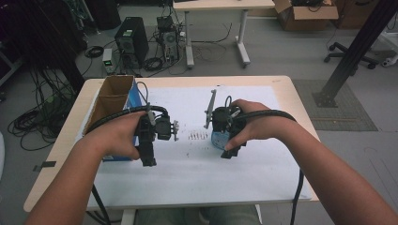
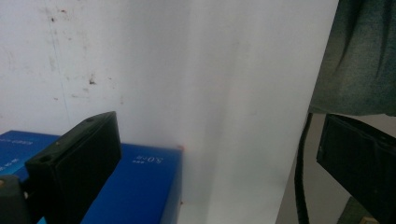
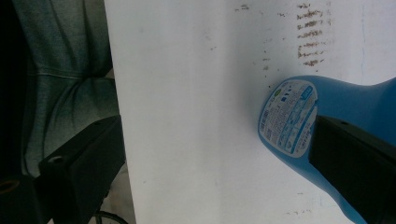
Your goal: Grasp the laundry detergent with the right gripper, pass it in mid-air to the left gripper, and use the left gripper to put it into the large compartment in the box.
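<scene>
A blue plastic bottle with a printed label lies on the white sheet. My right gripper is open above the sheet; its right jaw overlaps the bottle's body, and the left jaw is well clear of it. In the high view the bottle peeks out under the right gripper, which points back toward the person. My left gripper also points toward the person. In its own view the left gripper is open wide with nothing between the jaws, beside a blue box.
An open cardboard box with a blue side stands at the table's left edge. Rows of dark marks stain the white sheet between the grippers. The person's clothing sits just past the near table edge.
</scene>
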`<state>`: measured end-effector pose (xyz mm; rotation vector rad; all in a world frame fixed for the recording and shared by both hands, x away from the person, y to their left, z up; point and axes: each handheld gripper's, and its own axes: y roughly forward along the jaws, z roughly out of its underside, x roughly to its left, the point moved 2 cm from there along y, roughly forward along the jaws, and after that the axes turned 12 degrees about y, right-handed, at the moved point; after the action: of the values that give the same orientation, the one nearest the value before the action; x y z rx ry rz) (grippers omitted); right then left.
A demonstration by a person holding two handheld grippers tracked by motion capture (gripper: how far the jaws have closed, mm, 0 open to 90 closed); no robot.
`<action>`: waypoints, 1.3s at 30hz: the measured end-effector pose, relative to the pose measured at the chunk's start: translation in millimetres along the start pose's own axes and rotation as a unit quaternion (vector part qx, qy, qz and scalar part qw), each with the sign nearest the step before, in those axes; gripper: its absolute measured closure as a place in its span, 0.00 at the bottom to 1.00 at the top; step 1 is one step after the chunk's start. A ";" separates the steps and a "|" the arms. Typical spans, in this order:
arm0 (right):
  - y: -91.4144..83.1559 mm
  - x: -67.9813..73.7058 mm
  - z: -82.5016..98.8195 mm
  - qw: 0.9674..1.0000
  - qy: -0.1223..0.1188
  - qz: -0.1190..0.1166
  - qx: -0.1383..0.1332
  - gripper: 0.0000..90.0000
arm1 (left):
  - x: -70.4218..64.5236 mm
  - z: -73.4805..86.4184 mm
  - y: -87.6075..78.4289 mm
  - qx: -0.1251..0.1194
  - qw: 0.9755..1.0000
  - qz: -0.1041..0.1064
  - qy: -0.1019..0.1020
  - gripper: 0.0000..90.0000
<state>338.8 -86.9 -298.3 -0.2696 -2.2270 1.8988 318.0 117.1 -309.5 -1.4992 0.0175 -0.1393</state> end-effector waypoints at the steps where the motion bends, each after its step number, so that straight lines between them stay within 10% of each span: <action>1: 0.0 0.0 0.0 1.000 0.000 0.000 0.000 0.05 | 0.0 0.0 0.0 0.000 1.000 0.000 0.000 0.00; 39: -0.5 -6.6 51.3 0.999 0.035 0.004 -0.018 0.05 | 3.9 -21.8 2.4 0.004 1.000 0.004 0.015 0.00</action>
<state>331.3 -137.6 -305.9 -0.3456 -2.2187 1.8256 319.9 95.3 -313.2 -1.4883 0.0471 -0.1554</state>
